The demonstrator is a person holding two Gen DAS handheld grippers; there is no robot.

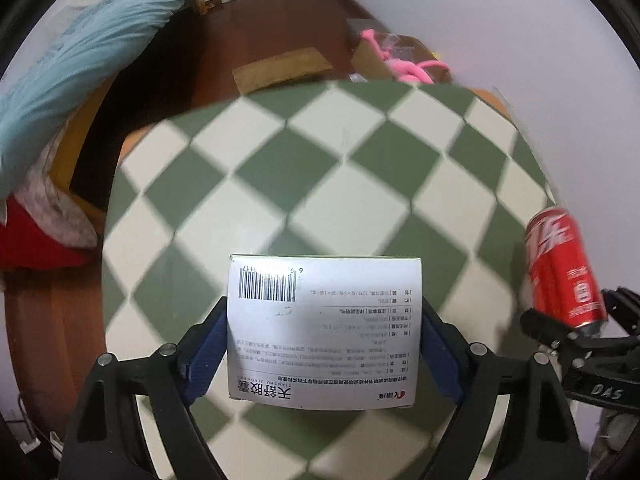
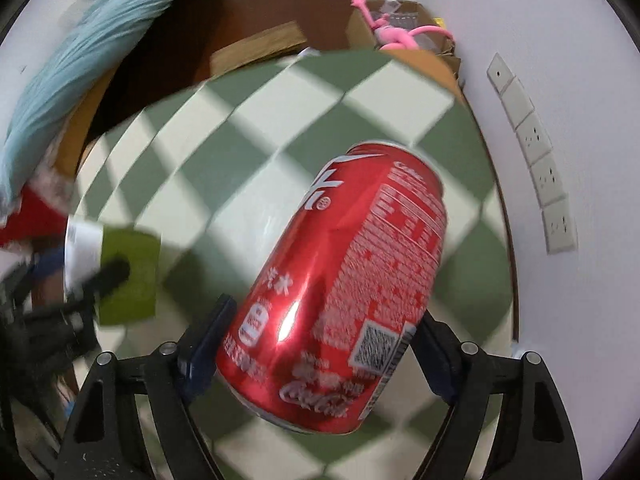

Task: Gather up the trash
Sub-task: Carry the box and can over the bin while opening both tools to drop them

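My left gripper (image 1: 324, 344) is shut on a white medicine box (image 1: 324, 332) with a barcode and black print, held above the green-and-white checkered table (image 1: 320, 168). My right gripper (image 2: 320, 344) is shut on a red Coca-Cola can (image 2: 340, 288), tilted and held above the same table (image 2: 240, 140). The can (image 1: 564, 268) and the right gripper show at the right edge of the left wrist view. The box (image 2: 116, 272), with its green side, and the left gripper show blurred at the left of the right wrist view.
Beyond the table lies a brown wooden floor (image 1: 280, 20) with a flat cardboard sheet (image 1: 284, 68) and an open cardboard box (image 1: 400, 56) holding a pink toy (image 1: 416, 68). A light blue pillow (image 1: 88, 52) lies left. A white wall with sockets (image 2: 536, 152) stands right.
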